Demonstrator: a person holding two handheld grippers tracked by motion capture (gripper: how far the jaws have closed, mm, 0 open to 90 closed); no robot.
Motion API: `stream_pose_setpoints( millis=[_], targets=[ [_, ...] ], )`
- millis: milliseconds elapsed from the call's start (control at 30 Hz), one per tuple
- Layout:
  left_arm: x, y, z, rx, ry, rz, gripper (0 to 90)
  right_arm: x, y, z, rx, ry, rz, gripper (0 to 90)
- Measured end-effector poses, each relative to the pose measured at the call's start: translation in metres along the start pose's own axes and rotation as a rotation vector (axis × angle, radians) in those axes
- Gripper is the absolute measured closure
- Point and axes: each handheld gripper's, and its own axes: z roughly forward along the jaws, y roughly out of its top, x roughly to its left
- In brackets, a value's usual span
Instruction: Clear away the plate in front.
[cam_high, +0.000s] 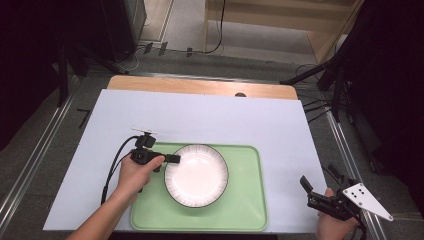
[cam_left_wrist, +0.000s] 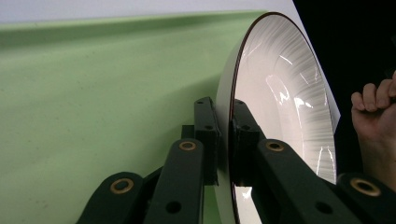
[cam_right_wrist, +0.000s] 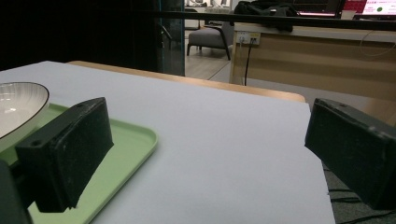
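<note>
1. High view: a round white ceramic plate with a dark, finely lined rim (cam_high: 196, 175) sits at the centre of a pale green plastic tray (cam_high: 248, 210). The left gripper (cam_high: 172, 159) pinches its rim at ten o'clock, apparently for placing or lifting.
2. Left gripper view: the jaws are clenched on the plate's edge, one pad (cam_left_wrist: 207, 126) beneath and one inside.
3. Right gripper view: the right gripper (cam_right_wrist: 205, 154) idles off the tray at four o'clock over the white table cover (cam_right_wrist: 219, 140), its jaws wide and empty.

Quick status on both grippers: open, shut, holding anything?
Left gripper: shut on the rim of the white plate, which sits on the green tray.
Right gripper: open, holding nothing, off the tray's right side.
</note>
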Motion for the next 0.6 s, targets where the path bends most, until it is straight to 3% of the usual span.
stream_pose_setpoints(
  millis=[233,600],
  targets=[
    [-0.0032,-0.0036,0.0042,0.026,-0.006,0.008,84.6,0.0,-0.0002,0.0003,0.0,0.0,0.0,1.3],
    [0.0031,-0.0067,0.0095,0.058,0.009,-0.008,84.5,-0.0004,-0.0004,0.0002,0.0,-0.002,0.002,1.3]
  ],
)
